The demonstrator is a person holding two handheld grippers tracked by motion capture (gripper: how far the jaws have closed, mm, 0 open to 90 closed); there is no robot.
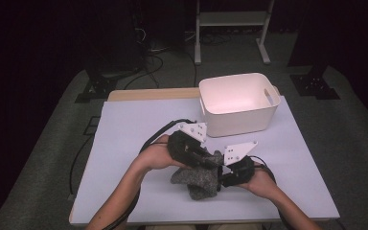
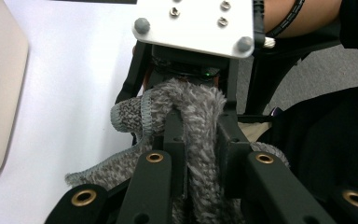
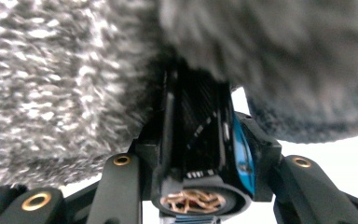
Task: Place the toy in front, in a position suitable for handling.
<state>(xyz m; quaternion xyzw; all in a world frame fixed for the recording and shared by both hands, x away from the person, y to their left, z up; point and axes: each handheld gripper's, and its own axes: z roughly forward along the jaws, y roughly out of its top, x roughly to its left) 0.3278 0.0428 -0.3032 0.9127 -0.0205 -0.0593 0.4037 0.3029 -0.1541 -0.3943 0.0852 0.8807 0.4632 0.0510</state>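
A grey fuzzy cloth [image 1: 196, 181] with a stitched hem lies bunched on the white table [image 1: 124, 139], near its front middle. Both hand-held grippers meet over it. My left gripper [image 1: 211, 163] comes in from the left, and in the left gripper view it [image 2: 200, 135] is shut on a raised fold of the cloth [image 2: 193, 107]. My right gripper [image 1: 219, 179] faces it from the right, and its white plate [image 2: 193, 23] sits just beyond the fold. In the right gripper view its jaws [image 3: 193, 93] stand close together, with the tips buried in the cloth [image 3: 51, 84].
A white plastic bin [image 1: 239, 122] with handle cut-outs stands at the table's back right, and its wall [image 2: 0, 93] shows in the left gripper view. Cables trail from both grippers. Dark floor and stand legs [image 1: 230, 33] lie beyond the table.
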